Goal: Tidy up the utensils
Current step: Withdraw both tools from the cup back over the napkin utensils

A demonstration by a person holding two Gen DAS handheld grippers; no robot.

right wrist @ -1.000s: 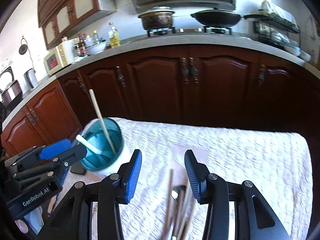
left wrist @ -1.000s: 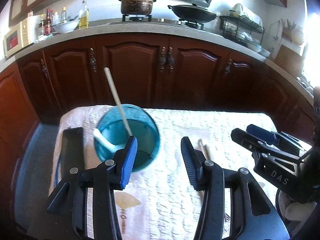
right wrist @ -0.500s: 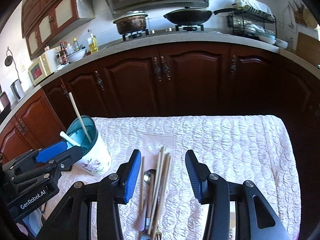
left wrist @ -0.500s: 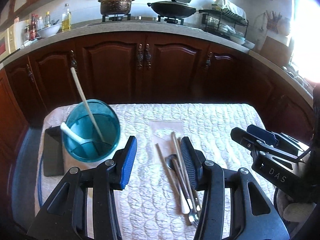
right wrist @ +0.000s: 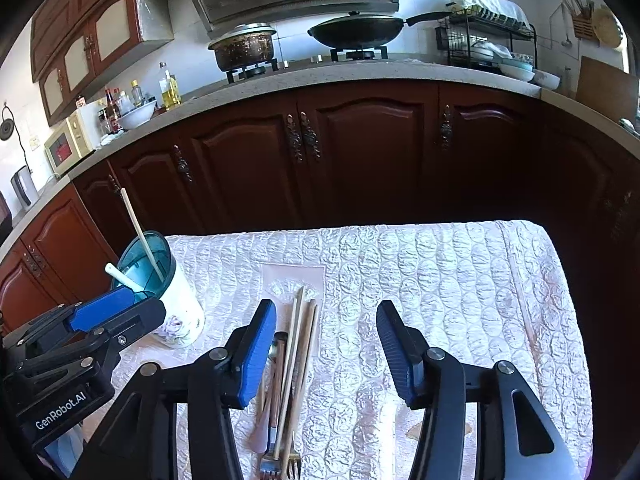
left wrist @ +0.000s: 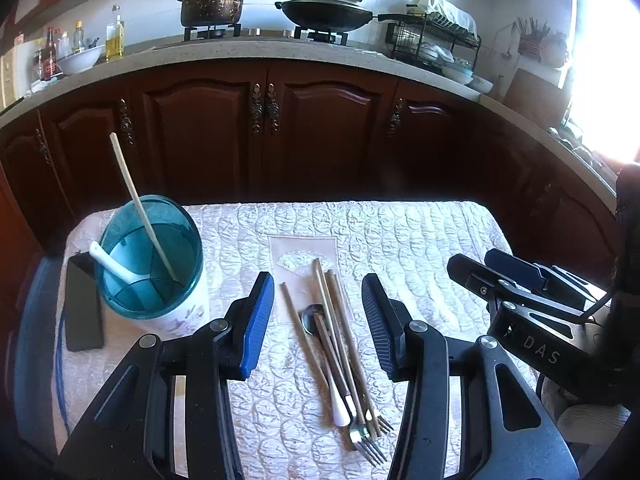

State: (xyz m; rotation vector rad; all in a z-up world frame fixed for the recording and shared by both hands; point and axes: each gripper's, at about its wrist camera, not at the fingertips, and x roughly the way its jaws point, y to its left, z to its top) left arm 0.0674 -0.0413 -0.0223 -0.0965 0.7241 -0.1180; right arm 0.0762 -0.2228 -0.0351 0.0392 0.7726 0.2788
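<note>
A pile of utensils [left wrist: 340, 352] lies on the quilted table: wooden chopsticks, a metal spoon and forks. It also shows in the right wrist view [right wrist: 290, 368]. A white holder cup with a teal rim [left wrist: 150, 256] stands at the left, holding one pale chopstick [left wrist: 140, 208] and a white spoon [left wrist: 114, 262]; it shows in the right wrist view too [right wrist: 160, 292]. My left gripper [left wrist: 318, 320] is open and empty, above the pile. My right gripper [right wrist: 326, 344] is open and empty, just right of the pile.
A black phone [left wrist: 82, 308] lies left of the cup. The quilted cloth [right wrist: 440, 280] covers the table. Dark wooden cabinets [left wrist: 320, 128] stand beyond the far edge, under a counter with a pot and a wok.
Both grippers have pulled back and shifted right from the cup. The utensil pile has come into full view between the left fingers. Both stay open.
</note>
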